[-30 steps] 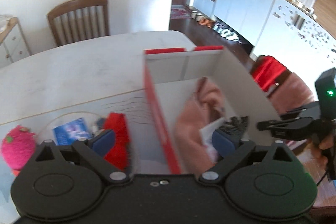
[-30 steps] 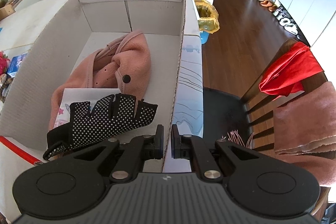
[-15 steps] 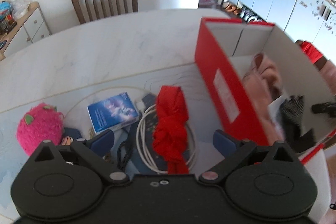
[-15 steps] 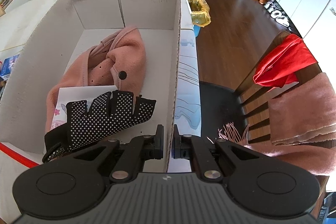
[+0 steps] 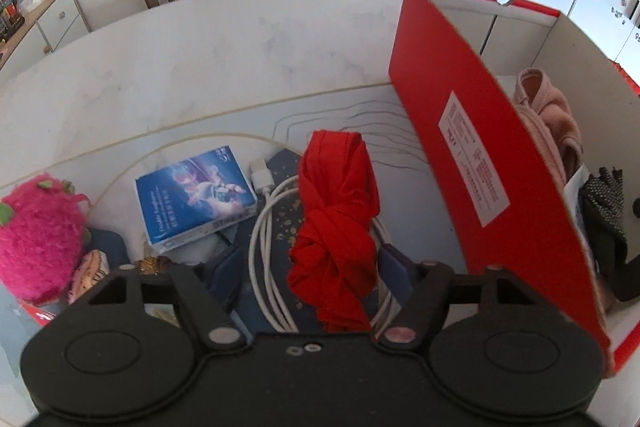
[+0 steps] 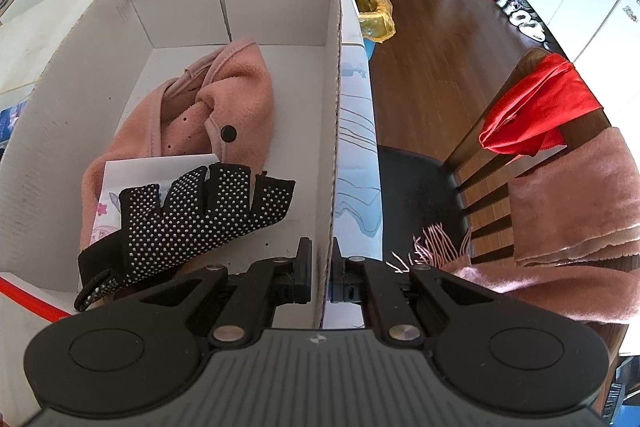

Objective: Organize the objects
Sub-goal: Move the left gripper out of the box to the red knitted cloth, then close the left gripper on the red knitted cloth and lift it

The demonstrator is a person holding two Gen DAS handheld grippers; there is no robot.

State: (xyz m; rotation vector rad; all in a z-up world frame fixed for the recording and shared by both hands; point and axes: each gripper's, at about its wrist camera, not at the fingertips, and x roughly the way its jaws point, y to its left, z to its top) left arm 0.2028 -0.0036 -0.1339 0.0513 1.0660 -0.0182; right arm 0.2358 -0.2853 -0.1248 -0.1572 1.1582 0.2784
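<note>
Marble table (image 5: pixel 200 59): the surface under everything you are sorting.

Red cardboard box (image 5: pixel 472 163), white inside: it stands at the table's right-hand end, open at the top. Your right gripper (image 6: pixel 320 273) is clamped on its near-right wall, one finger inside the box and one outside, the jaws nearly together on the cardboard.

Box contents: a pink fleece hat (image 6: pixel 224 107) lies along the floor of the box, a white printed card (image 6: pixel 132 179) rests on its near end, and a black dotted glove (image 6: pixel 200 219) lies over the card, nearest your right gripper.

Loose items, left of the box: a knotted red cloth (image 5: pixel 336 219) lies on a coiled white USB cable (image 5: pixel 268 239) and a dark blue gold-flecked sheet (image 5: pixel 280 227). Your left gripper (image 5: pixel 312 267) is over this pile, and its jaws have just been closing to a middling gap. The near end of the red cloth lies between the blue pads; whether the pads press on it cannot be told.

Further left: a blue printed packet (image 5: pixel 196 195), then a pink plush strawberry (image 5: pixel 36 239).
</note>
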